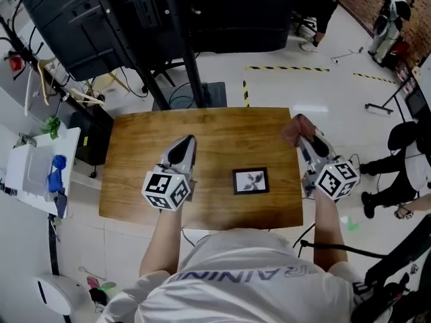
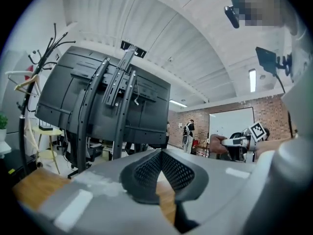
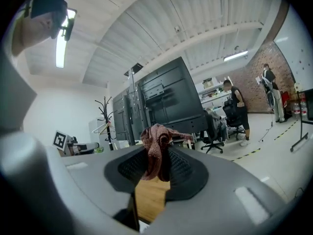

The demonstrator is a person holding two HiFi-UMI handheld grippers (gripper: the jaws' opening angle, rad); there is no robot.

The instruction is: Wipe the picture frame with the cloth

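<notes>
On the left, our left gripper (image 1: 183, 150) hovers over the wooden table (image 1: 135, 147). Its jaws are pressed together with nothing between them. Right of it, toward the table's near edge, the picture frame (image 1: 250, 181) lies flat and face up, apart from both grippers. Farther right, at the table's right edge, our right gripper (image 1: 304, 138) pinches the cloth (image 1: 300, 126), a reddish bundle bunched above the jaw tips.

We judge the frame to be light and stiff. Its face is probably smooth and fragile, so it could skate across the wood under a wipe. We would steady it by pressing the left gripper on an edge or corner of the dark border. The cloth looks soft and limp. Held at one bunched end, its loose part would do the wiping.
</notes>
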